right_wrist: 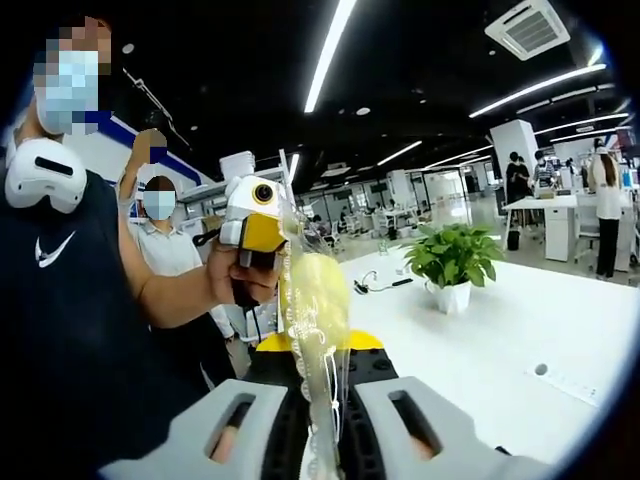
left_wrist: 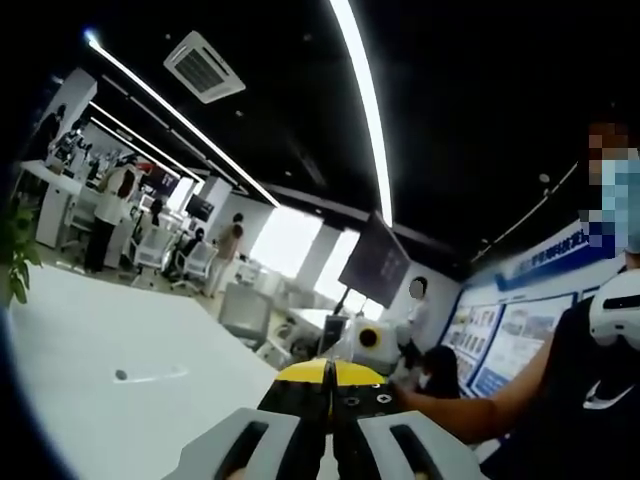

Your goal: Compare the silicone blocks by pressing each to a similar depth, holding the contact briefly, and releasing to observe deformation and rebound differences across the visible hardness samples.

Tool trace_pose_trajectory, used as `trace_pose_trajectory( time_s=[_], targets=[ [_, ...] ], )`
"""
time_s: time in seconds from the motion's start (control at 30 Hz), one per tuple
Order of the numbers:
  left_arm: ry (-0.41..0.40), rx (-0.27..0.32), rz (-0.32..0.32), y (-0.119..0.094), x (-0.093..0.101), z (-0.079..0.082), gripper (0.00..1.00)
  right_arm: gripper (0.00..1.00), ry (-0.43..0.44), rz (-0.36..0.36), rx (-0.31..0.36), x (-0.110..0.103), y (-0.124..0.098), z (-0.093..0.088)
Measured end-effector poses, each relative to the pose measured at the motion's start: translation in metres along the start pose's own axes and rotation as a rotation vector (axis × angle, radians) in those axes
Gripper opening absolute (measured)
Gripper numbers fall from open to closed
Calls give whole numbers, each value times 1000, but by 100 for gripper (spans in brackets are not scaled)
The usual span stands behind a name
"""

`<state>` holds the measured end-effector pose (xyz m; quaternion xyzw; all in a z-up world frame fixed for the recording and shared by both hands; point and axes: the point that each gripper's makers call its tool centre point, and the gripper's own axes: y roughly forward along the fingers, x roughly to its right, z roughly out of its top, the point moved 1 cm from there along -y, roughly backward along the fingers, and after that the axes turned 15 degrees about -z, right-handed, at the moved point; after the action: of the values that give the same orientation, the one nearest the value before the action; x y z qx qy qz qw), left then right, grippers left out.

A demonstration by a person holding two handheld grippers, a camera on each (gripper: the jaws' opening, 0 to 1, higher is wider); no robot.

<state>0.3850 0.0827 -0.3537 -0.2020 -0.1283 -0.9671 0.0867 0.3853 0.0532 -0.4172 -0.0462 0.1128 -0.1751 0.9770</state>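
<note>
The white tabletop (right_wrist: 520,330) is the biggest thing here, running from 3 o'clock down to 5 o'clock in the right gripper view and filling 7 to 9 o'clock in the left gripper view (left_wrist: 110,350). Both cameras look out across the room, not down at the surface, so I judge the grippers are lifted, probably to examine what is held, and no pressing is under way.

Next in size is the person (right_wrist: 70,300) in a dark sleeveless top at 9 o'clock in the right gripper view, whose hand (right_wrist: 240,280) grips the handle of the left gripper (right_wrist: 252,215) at about 10 o'clock, raised level with the right one.

A potted plant (right_wrist: 452,262) stands on the tabletop at 2 o'clock, well away from the work.

The right gripper (right_wrist: 322,430) rises from 6 o'clock with its jaws pinching a pale, translucent yellowish piece (right_wrist: 315,300), which sticks up between them toward the centre. It could be a soft silicone sample, squeezed thin by the jaws; I cannot say for sure.

The left gripper (left_wrist: 330,425), at 6 o'clock in its own view, has its jaws pressed together with nothing between them.

No row of hardness blocks can be made out on the tabletop.
</note>
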Motion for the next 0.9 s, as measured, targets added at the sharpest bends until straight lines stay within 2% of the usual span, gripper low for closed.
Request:
trace_pose_trajectory(
  time_s=[0.1, 0.17, 0.67, 0.9],
  targets=[
    [15, -9, 8, 0, -1, -2, 0, 0, -1, -4, -3, 0, 0, -2],
    [54, -25, 6, 0, -1, -3, 0, 0, -1, -9, -5, 1, 0, -3],
    [42, -24, 16, -2, 0, -5, 0, 0, -2, 5, -11, -2, 1, -6],
    [65, -36, 25, -4, 1, -6, 0, 0, -17, -19, -10, 0, 4, -6]
  ],
)
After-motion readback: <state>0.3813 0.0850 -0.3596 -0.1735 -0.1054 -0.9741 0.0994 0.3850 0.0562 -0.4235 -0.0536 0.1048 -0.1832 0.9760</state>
